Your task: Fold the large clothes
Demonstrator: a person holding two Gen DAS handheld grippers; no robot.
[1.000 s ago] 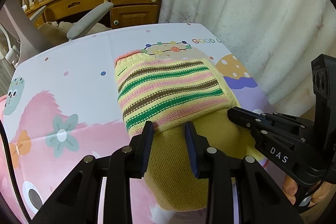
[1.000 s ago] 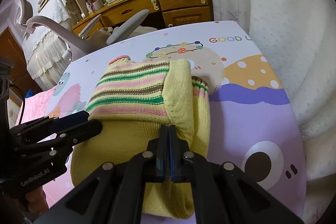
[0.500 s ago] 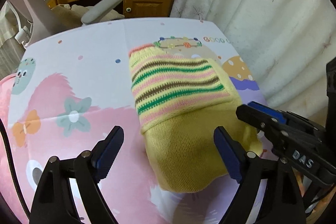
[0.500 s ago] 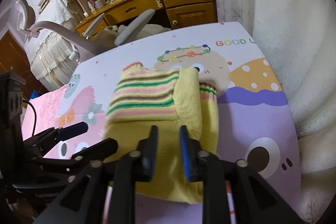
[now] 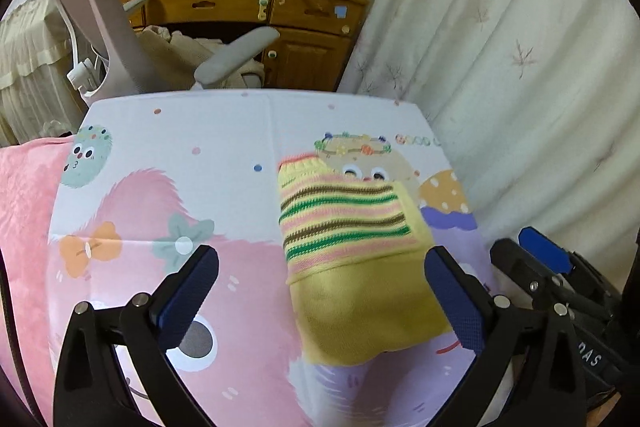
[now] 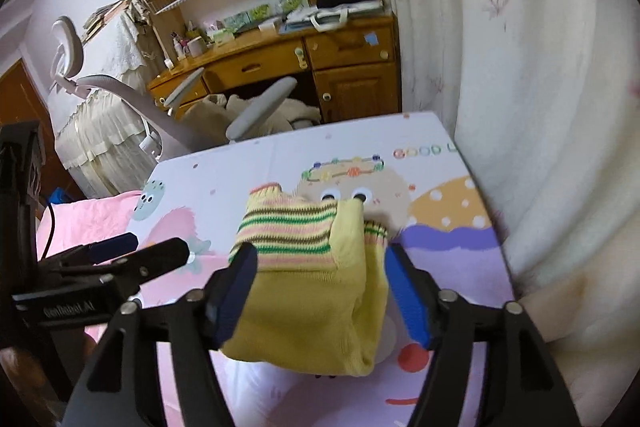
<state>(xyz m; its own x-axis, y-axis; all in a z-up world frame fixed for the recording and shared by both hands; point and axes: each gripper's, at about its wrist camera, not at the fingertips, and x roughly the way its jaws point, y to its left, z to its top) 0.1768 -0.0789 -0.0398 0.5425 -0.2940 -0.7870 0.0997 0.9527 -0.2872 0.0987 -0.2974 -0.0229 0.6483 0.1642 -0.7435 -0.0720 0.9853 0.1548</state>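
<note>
A yellow knit sweater (image 5: 352, 259) with green, pink and brown stripes lies folded into a compact rectangle on the cartoon-print sheet (image 5: 168, 155). It also shows in the right wrist view (image 6: 312, 279). My left gripper (image 5: 320, 291) is open and empty, raised above and behind the sweater's near left part. My right gripper (image 6: 320, 291) is open and empty, raised over the sweater's near edge. The right gripper shows in the left wrist view (image 5: 536, 267) at the right, and the left gripper shows in the right wrist view (image 6: 132, 251) at the left.
A white curtain (image 5: 520, 67) hangs along the right edge of the surface. A grey office chair (image 5: 120, 39) and a wooden desk (image 5: 280, 11) stand beyond the far edge. A pink quilt (image 5: 24, 211) lies at the left.
Both grippers opened, let go of the sweater and pulled up and back. The folded sweater stays flat on the sheet.
</note>
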